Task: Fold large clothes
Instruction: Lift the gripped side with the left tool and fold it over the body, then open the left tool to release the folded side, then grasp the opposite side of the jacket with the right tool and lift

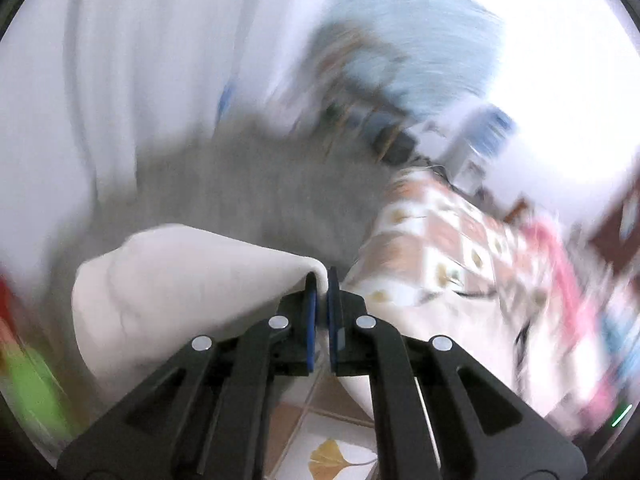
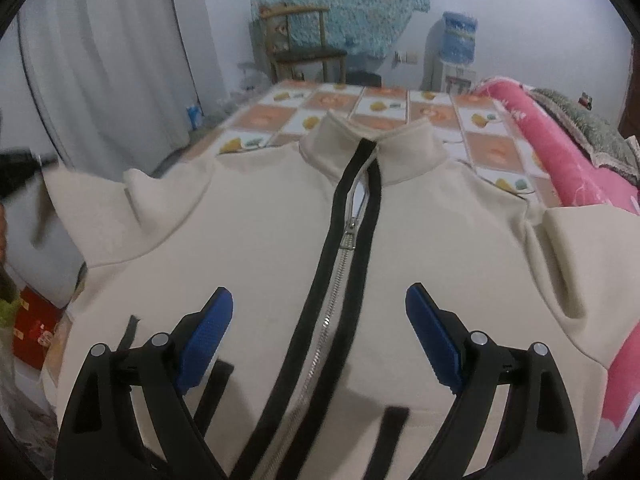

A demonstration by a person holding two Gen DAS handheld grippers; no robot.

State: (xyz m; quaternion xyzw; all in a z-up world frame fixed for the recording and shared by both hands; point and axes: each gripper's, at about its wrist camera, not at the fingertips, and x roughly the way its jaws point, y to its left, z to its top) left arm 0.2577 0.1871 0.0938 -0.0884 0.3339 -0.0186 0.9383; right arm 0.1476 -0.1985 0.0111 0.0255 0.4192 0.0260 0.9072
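Note:
A cream zip-up jacket (image 2: 260, 240) with a black-edged zipper (image 2: 340, 260) lies front-up on the checked bed cover (image 2: 492, 148), collar at the far end. My right gripper (image 2: 320, 312) is open, hovering low over the jacket's chest, one finger on each side of the zipper. My left gripper (image 1: 322, 284) is shut on a fold of the cream jacket (image 1: 180, 280) and holds it lifted above the bed; this view is heavily blurred. The left gripper also shows as a dark blur at the left edge of the right wrist view (image 2: 20, 172), at the raised left sleeve (image 2: 92, 208).
A pink quilt (image 2: 560, 160) and a grey blanket (image 2: 580, 120) lie along the bed's right side. A wooden chair (image 2: 304, 52) and a water dispenser (image 2: 456, 56) stand at the far wall. A white curtain (image 2: 112, 60) hangs left. A red box (image 2: 36, 328) sits low left.

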